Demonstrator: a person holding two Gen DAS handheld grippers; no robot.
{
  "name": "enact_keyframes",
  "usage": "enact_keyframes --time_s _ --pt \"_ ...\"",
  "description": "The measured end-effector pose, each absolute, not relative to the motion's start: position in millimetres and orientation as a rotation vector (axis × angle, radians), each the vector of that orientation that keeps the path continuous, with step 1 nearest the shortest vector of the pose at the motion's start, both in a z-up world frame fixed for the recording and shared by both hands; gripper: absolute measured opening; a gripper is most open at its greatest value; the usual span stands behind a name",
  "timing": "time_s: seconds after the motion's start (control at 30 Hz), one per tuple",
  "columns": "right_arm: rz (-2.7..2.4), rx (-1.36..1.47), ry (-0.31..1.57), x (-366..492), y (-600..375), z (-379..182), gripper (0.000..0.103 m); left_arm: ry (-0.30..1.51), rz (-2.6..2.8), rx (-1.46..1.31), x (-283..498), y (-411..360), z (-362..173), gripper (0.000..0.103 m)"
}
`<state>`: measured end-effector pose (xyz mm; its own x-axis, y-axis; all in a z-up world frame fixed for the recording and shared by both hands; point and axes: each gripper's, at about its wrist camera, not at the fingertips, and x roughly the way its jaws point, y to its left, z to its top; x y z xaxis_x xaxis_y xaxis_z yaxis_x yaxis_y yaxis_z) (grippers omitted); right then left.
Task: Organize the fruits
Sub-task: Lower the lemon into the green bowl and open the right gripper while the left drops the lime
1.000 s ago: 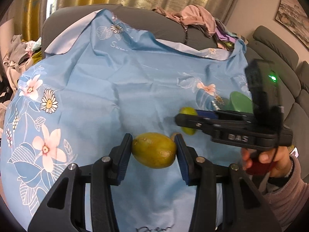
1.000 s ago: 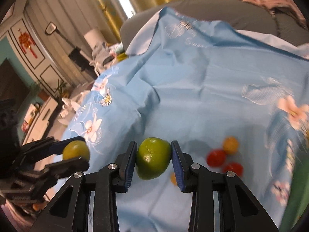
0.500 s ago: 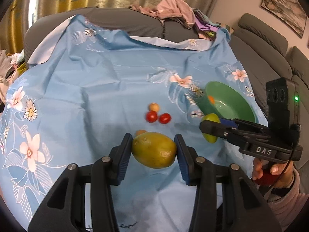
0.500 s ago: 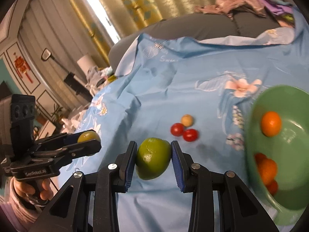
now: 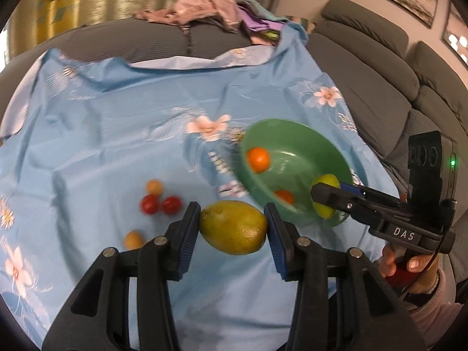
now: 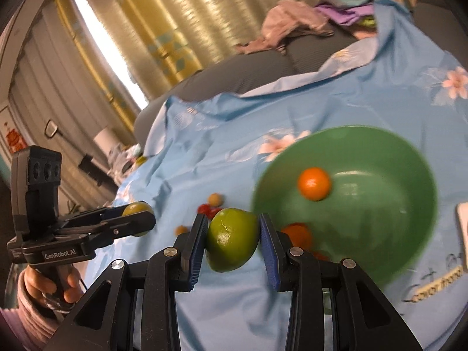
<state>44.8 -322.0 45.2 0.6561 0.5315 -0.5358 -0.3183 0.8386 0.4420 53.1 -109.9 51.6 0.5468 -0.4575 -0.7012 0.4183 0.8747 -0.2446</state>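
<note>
My left gripper (image 5: 233,228) is shut on a yellow-green mango (image 5: 234,227) and holds it above the blue cloth, left of the green bowl (image 5: 295,134). My right gripper (image 6: 232,241) is shut on a green lime (image 6: 232,239) at the bowl's near-left rim (image 6: 409,152); it also shows in the left wrist view (image 5: 324,196). The bowl holds oranges (image 6: 314,183) and a red fruit, partly hidden. Two red cherry tomatoes (image 5: 161,204) and two small orange fruits (image 5: 154,187) lie on the cloth to the left.
A blue flowered cloth (image 5: 117,134) covers a grey sofa seat. A heap of clothes (image 5: 210,8) lies on the backrest. More grey sofa cushions (image 5: 380,67) stand at the right. A white card (image 6: 462,228) lies right of the bowl.
Both grippers have swung to the right with their fruit. The bowl has come into full view, and the lime now sits at its rim.
</note>
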Motion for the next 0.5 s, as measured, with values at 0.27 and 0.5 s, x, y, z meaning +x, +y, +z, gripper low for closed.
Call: enact_keyframes --time_s 0.27,0.5 --pt "0.407 0.381 0.684 44.5 -363.4 38.4 0.037 0.866 -0.603 0.001 78.7 -169.0 50.2 0.044" --pt "0.337 0.385 0.689 44.2 -386.0 31.0 0.038 0.898 -0.628 0.071 98.2 -207.5 37.9 0.044"
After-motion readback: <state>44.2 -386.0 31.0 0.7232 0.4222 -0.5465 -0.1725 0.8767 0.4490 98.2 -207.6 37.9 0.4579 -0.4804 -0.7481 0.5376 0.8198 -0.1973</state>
